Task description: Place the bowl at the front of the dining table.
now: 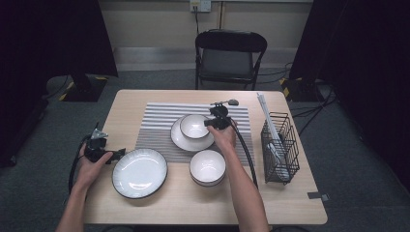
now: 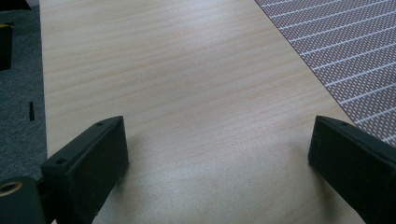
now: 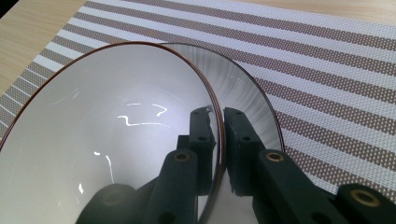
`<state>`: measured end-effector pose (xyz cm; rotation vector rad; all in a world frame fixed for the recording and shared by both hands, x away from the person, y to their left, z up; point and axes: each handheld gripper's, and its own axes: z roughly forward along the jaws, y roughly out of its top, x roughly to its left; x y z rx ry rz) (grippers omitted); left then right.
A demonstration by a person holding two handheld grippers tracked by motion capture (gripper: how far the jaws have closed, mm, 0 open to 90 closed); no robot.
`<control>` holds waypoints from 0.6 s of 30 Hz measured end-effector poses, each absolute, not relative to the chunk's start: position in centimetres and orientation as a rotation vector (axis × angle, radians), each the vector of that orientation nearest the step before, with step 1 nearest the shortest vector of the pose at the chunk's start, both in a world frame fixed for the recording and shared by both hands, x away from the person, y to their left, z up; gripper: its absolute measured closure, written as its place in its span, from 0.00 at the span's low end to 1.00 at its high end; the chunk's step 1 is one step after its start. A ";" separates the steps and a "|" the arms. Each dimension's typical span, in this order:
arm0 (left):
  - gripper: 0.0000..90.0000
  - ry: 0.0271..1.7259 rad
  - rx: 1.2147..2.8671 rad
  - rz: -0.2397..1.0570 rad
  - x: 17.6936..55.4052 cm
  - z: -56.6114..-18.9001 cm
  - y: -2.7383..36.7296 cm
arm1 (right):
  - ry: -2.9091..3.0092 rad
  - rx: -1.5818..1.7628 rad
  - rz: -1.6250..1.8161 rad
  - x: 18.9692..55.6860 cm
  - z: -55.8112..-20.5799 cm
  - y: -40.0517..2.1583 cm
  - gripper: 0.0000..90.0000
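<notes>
A small white bowl [image 1: 194, 125] with a dark rim sits on a white plate [image 1: 180, 139] on the striped placemat [image 1: 159, 121]. My right gripper [image 1: 212, 122] is shut on the bowl's right rim. In the right gripper view the two black jaws pinch the thin wall of the bowl [image 3: 107, 140], one inside and one outside, at the right gripper [image 3: 219, 128]. The plate [image 3: 254, 102] shows behind the bowl. My left gripper [image 1: 118, 153] rests at the table's left side, open, beside a large white plate [image 1: 140, 172]. In the left gripper view, the left gripper [image 2: 219, 154] has only bare wood between its jaws.
A second white bowl [image 1: 207, 167] stands in front of the placemat near the right forearm. A black wire basket [image 1: 280, 145] stands at the table's right side with long white things in it. A black folding chair [image 1: 228, 55] stands behind the table [image 1: 193, 203].
</notes>
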<state>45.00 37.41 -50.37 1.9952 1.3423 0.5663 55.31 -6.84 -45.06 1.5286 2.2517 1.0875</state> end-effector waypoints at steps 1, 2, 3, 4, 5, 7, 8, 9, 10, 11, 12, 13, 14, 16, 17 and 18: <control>0.05 1.341 1.997 0.566 45.0 -50.4 37.4 | 2.248 1.534 1.090 55.4 -45.1 -6.9 0.92; 0.05 1.341 1.997 0.566 45.0 -50.4 37.4 | 2.247 1.535 1.092 55.4 -45.1 -6.8 0.92; 0.05 1.341 1.997 0.566 45.0 -50.4 37.4 | 2.247 1.535 1.092 55.4 -45.1 -6.8 0.92; 0.05 1.341 1.997 0.567 45.0 -50.4 37.4 | 2.251 1.535 1.094 55.5 -45.1 -6.8 0.92; 0.05 1.341 1.997 0.567 45.0 -50.4 37.4 | 2.251 1.536 1.090 55.6 -45.1 -6.8 0.92; 0.05 1.341 1.997 0.566 45.0 -50.4 37.4 | 2.256 1.527 1.074 55.6 -45.0 -6.6 0.92; 0.05 1.341 1.997 0.567 45.0 -50.4 37.4 | 2.256 1.530 1.074 55.6 -45.0 -6.6 0.92; 0.05 1.342 1.996 0.567 45.0 -50.4 37.4 | 2.252 1.532 1.077 55.6 -45.0 -6.6 0.92; 0.05 1.342 1.997 0.567 45.0 -50.4 37.4 | 2.252 1.530 1.077 55.6 -45.1 -6.6 0.92; 0.05 1.342 1.997 0.567 45.0 -50.4 37.4 | 2.255 1.529 1.082 55.6 -45.1 -6.7 0.91; 0.05 1.342 1.997 0.567 45.0 -50.4 37.4 | 2.252 1.536 1.089 55.6 -45.1 -6.7 0.91; 0.05 1.344 1.995 0.567 45.0 -50.4 37.4 | 2.250 1.537 1.087 55.6 -45.1 -6.7 0.90; 0.05 1.344 1.995 0.567 45.0 -50.4 37.4 | 2.256 1.531 1.091 55.6 -45.1 -6.7 0.88; 0.05 1.344 1.995 0.567 45.0 -50.4 37.4 | 2.262 1.536 1.096 55.5 -45.2 -6.6 0.86; 0.05 1.344 1.995 0.567 45.0 -50.4 37.4 | 2.262 1.540 1.093 55.4 -45.2 -6.6 0.86; 0.05 1.345 1.992 0.567 45.0 -50.4 37.4 | 2.262 1.539 1.098 55.4 -45.2 -6.7 0.85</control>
